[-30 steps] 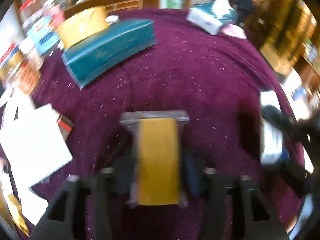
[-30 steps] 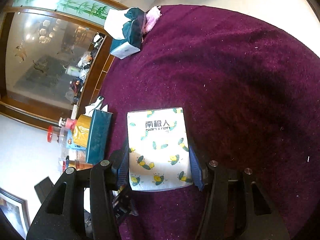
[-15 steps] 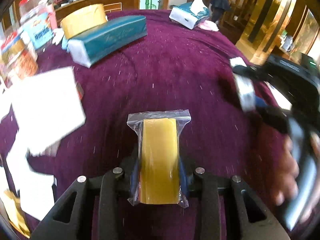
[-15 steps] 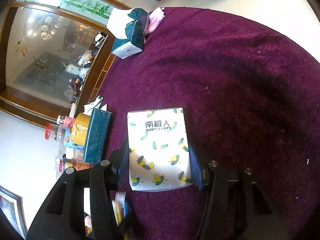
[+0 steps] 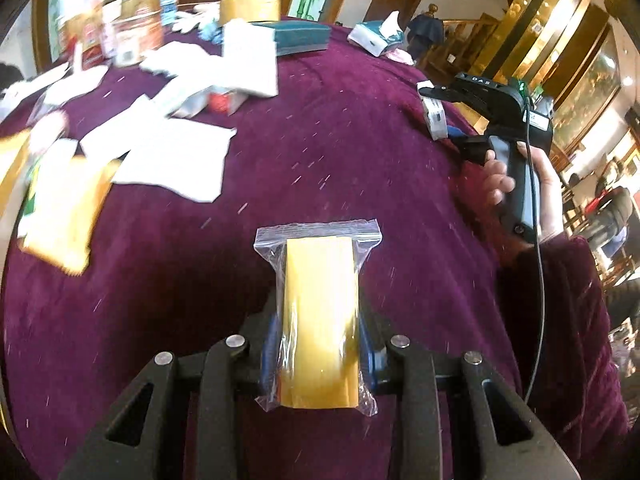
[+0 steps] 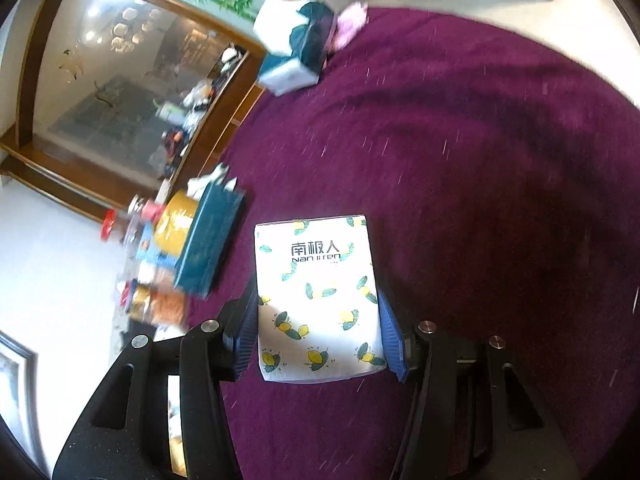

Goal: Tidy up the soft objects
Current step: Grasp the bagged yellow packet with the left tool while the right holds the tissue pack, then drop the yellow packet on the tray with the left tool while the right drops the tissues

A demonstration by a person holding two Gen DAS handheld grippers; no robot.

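My left gripper [image 5: 318,354] is shut on a yellow pad in a clear zip bag [image 5: 318,312], held above the purple tablecloth [image 5: 340,148]. In the right wrist view my right gripper [image 6: 318,336] is shut on a white tissue pack with lemon prints [image 6: 318,300], also above the cloth. From the left wrist view the right gripper [image 5: 440,114] shows at the right edge, gripped by a person's hand [image 5: 500,176], with the white pack seen edge-on between its fingers.
White packets and papers [image 5: 176,152] and a yellow pack [image 5: 68,208] lie scattered at the left. A teal tissue box [image 6: 208,240], a yellow tub [image 6: 176,220] and jars stand at the far edge. Another tissue box [image 6: 296,44] sits beyond.
The left gripper has swept across the table with the yellow pad; the scattered white packets and the right gripper's hand have come into its view. The right gripper has only rolled slightly.
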